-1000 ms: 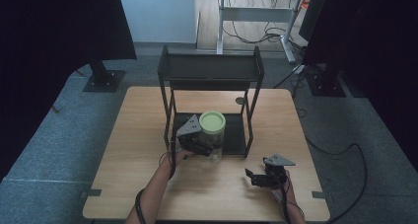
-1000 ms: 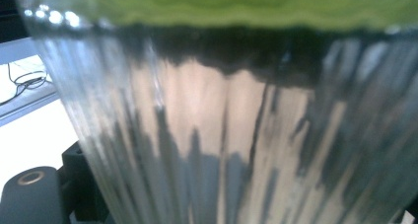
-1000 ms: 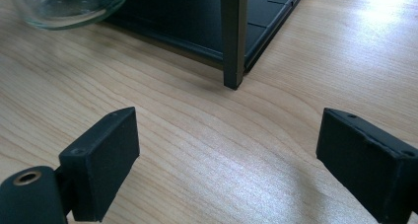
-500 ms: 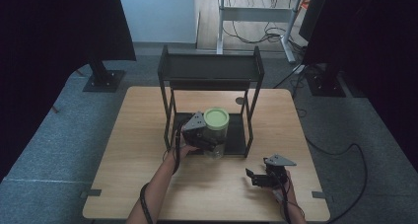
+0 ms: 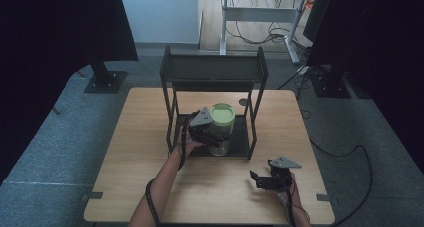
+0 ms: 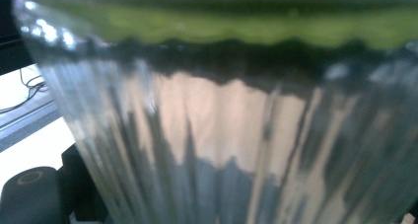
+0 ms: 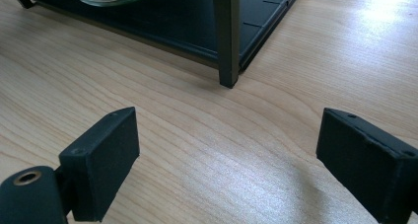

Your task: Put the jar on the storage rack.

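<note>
Jaws of the left gripper (image 5: pixel 209 133) clamp an unlabelled green-lidded glass jar (image 5: pixel 221 128); right gripper (image 5: pixel 261 179) jaws stand apart.

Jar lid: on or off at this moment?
On. The green lid caps the glass jar, which the left gripper holds on the rack's lower shelf.

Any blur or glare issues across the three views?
Left gripper view: the glass jar sits so close it is blurred, with bright reflections along its ribs. Right gripper view: sharp, but glare washes out the table at upper right. High view: dim, dark curtains at both sides, jar lid still readable.
</note>
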Available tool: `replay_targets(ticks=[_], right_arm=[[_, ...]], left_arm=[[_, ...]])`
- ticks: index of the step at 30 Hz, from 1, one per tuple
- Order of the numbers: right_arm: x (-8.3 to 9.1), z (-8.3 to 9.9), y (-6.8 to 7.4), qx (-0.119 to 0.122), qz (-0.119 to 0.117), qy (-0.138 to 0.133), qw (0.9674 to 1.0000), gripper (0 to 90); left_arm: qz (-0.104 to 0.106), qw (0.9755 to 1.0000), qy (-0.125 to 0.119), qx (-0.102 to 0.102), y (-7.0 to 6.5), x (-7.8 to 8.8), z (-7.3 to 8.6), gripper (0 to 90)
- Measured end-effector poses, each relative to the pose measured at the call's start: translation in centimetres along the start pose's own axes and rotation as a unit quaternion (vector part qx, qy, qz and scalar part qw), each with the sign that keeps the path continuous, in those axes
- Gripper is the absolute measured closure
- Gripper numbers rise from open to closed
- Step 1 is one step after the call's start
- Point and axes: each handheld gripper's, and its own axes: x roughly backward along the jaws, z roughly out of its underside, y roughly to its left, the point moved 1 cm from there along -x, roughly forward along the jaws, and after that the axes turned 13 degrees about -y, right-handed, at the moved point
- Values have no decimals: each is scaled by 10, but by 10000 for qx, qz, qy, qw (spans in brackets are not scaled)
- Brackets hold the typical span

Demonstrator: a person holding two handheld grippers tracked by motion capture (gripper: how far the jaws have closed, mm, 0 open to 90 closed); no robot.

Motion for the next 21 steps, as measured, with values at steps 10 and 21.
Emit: replay_targets(ticks=[10, 21], right_arm=[[0, 0, 0, 19, 10, 11, 10000, 92], [1, 0, 0, 19, 14, 14, 10000, 93]], left_arm=[[-218, 9996, 169, 63, 13, -16, 14, 105], [-385, 9991, 175, 6, 10, -19, 20, 104]])
